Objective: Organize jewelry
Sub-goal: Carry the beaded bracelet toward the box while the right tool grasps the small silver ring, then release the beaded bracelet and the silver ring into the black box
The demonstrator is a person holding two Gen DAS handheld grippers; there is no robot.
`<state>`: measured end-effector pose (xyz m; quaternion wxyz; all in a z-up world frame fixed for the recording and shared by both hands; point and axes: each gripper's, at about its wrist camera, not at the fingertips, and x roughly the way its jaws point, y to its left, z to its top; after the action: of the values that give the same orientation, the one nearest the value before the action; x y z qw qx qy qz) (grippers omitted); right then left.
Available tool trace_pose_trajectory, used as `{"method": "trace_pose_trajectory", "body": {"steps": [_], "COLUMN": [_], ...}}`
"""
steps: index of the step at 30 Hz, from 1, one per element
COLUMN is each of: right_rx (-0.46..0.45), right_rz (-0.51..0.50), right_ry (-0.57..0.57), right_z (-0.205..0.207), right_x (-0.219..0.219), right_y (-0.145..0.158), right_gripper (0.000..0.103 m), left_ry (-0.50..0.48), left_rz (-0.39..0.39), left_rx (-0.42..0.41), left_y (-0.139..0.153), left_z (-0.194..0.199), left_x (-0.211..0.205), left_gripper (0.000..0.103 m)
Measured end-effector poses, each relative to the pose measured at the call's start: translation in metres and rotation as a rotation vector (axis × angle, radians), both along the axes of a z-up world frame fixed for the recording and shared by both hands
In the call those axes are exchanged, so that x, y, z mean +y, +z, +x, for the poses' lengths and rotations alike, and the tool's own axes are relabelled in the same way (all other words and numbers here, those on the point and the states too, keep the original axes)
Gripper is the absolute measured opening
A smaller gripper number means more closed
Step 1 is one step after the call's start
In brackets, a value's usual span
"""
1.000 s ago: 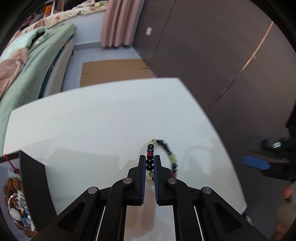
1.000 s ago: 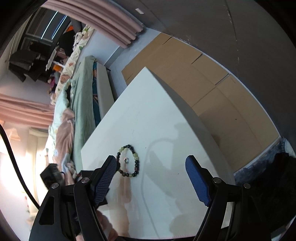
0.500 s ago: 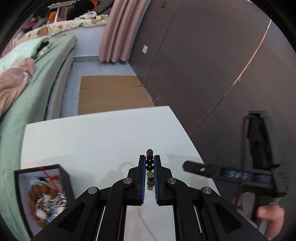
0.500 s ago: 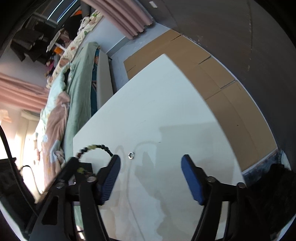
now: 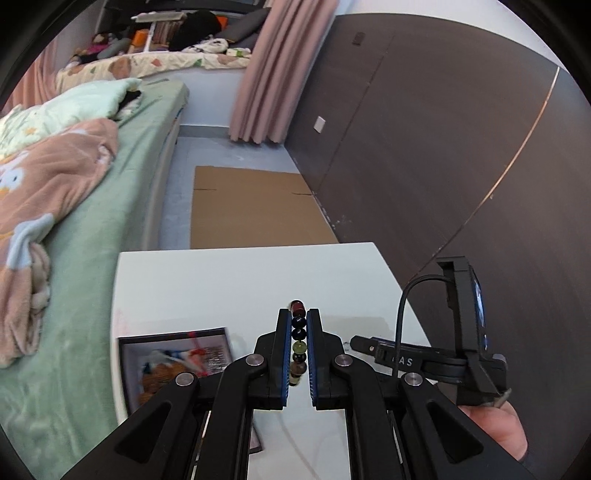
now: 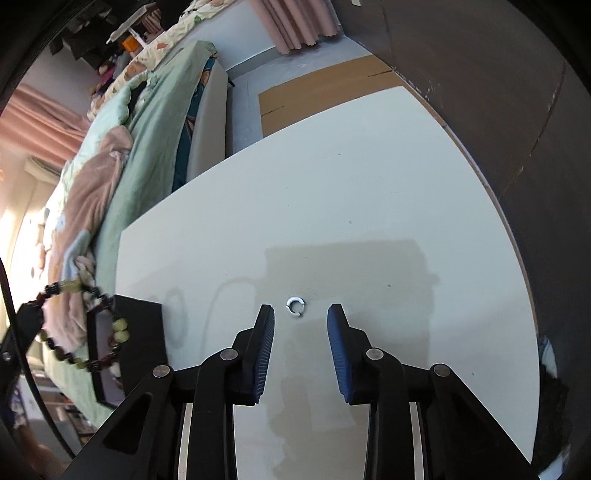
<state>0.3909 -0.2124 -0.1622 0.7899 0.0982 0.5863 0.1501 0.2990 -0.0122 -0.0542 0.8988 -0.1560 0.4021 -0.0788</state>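
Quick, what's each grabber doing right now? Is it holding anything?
Left gripper: shut on the beaded bracelet, lifted off the table.
Right gripper: open, jaws just closing in, holding nothing; the silver ring lies just ahead.

The left wrist camera sits just behind the left gripper and looks forward along its fingers, angled down across the white table toward the bed, the pink curtain and the dark wall panels. The right wrist camera looks more steeply down over the right gripper, close above the table, its picture rolled so the bed slants up the left. Both views share the table, the black jewelry box, the beaded bracelet, the floor cardboard and, probably, the same curtain.
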Motion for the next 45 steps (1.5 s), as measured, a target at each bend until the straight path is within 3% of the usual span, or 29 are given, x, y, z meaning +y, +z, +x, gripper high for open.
{"method": "trace_pose_trajectory", "body": {"steps": [15, 19, 22, 26, 34, 35, 37, 38, 39, 45], "right_rx": [-0.085, -0.105, -0.087, -0.130, -0.182, -0.184, -0.192, -0.195, -0.198, -0.218], "right_rz": [-0.275, -0.341, -0.316, -0.276, -0.081, -0.057, 0.002, 0.019, 0.037, 0.084], "right_ry": [0.045, 0.065, 0.060, 0.055, 0.084, 0.096, 0.130, 0.143, 0.159, 0.234], "right_z": [-0.007, -0.010, -0.010, -0.018, -0.040, -0.040, -0.047, -0.049, -0.053, -0.068], "right_x": [0.039, 0.045, 0.041, 0.038, 0.040, 0.048, 0.057, 0.061, 0.065, 0.097], "right_y": [-0.006, -0.003, 0.003, 0.027, 0.068, 0.070, 0.077, 0.078, 0.080, 0.088], "right_gripper": [0.025, 0.015, 0.014, 0.014, 0.014, 0.014, 0.014, 0.014, 0.014, 0.014], "left_ry": [0.067, 0.083, 0.090, 0.096, 0.087, 0.090, 0.097, 0.101, 0.108, 0.147], "left_rz": [-0.032, -0.015, -0.027, -0.069, -0.086, -0.088, -0.095, -0.099, -0.103, -0.073], "left_rx": [0.028, 0.074, 0.108, 0.163, 0.140, 0.137, 0.132, 0.128, 0.119, 0.107], "left_y": [-0.012, -0.022, -0.033, -0.048, -0.047, -0.046, -0.045, -0.044, -0.042, -0.034], "left_z": [-0.019, -0.016, -0.015, -0.013, -0.026, -0.028, -0.032, -0.034, -0.037, -0.052], "left_x": [0.045, 0.050, 0.054, 0.059, 0.065, 0.066, 0.071, 0.073, 0.076, 0.093], "left_gripper": [0.007, 0.008, 0.008, 0.008, 0.012, 0.017, 0.048, 0.078, 0.095, 0.097]}}
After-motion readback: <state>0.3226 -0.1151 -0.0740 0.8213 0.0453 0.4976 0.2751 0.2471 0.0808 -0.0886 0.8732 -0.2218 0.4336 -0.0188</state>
